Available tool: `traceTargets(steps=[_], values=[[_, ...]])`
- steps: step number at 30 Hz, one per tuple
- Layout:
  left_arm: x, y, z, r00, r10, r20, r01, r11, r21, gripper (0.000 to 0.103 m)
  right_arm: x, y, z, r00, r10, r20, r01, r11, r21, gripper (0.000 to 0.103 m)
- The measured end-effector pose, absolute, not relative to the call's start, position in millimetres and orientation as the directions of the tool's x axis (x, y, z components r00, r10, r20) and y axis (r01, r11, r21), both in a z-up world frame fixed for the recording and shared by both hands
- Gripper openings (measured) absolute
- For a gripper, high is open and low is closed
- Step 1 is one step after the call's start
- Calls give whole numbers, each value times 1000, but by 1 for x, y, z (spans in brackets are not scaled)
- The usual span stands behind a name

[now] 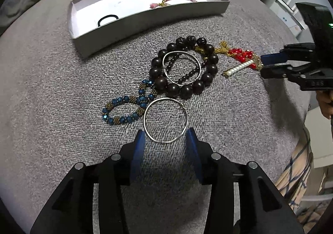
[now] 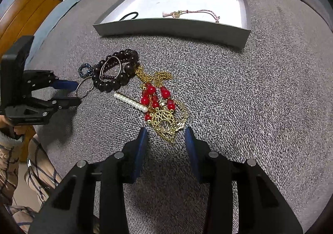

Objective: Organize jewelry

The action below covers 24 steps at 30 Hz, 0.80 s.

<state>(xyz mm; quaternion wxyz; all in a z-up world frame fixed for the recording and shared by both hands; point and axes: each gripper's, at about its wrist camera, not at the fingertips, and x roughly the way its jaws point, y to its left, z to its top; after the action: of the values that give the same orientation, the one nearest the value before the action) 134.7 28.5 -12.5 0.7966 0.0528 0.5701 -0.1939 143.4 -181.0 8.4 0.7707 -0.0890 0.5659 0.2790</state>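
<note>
My left gripper (image 1: 165, 136) stands open over the grey fabric, and the near edge of a silver wire bangle (image 1: 164, 141) lies between its blue pads without being pressed. Beyond it lie a blue beaded bracelet (image 1: 116, 102) and a dark wooden bead bracelet (image 1: 156, 72) with a second silver bangle (image 1: 181, 52) on top. My right gripper (image 2: 165, 135) is open too, its pads either side of the gold filigree pendant (image 2: 164, 123) of a red-bead necklace (image 2: 150, 89). A pearl bar (image 2: 131, 102) lies beside the necklace.
A shallow grey box (image 1: 145, 24) with a white floor sits at the far side and holds a black hair tie (image 1: 107, 19) and a pink cord bracelet (image 1: 164, 4). A wooden bed frame (image 2: 27, 11) shows at the left of the right wrist view. A person's plaid sleeve (image 2: 39, 169) is near the fabric's edge.
</note>
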Motion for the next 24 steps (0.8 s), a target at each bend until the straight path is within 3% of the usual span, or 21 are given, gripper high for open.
traceTargets(steps=[5, 7, 10, 15, 18, 22, 24], values=[[140, 25, -18, 281, -237, -930, 360, 924, -126, 43, 144, -180, 11, 208, 346, -915, -534, 824, 189, 35], [137, 23, -18, 291, -225, -930, 373, 922, -106, 42, 143, -180, 9, 198, 348, -916, -540, 819, 194, 18], [131, 24, -15, 298, -221, -929, 385, 918, -95, 41, 137, -181, 8, 183, 349, -919, -554, 809, 197, 8], [117, 26, -12, 291, -221, -931, 416, 905, -85, 41, 127, -190, 10, 179, 327, -928, -570, 804, 173, 6], [115, 29, -14, 286, -220, -933, 410, 908, -88, 41, 130, -195, 13, 196, 331, -923, -554, 814, 174, 9], [117, 24, -16, 291, -211, -933, 396, 914, -84, 42, 139, -194, 20, 209, 362, -908, -531, 822, 205, 38], [117, 23, -16, 296, -210, -932, 394, 915, -81, 42, 142, -187, 21, 215, 367, -905, -538, 818, 204, 40]])
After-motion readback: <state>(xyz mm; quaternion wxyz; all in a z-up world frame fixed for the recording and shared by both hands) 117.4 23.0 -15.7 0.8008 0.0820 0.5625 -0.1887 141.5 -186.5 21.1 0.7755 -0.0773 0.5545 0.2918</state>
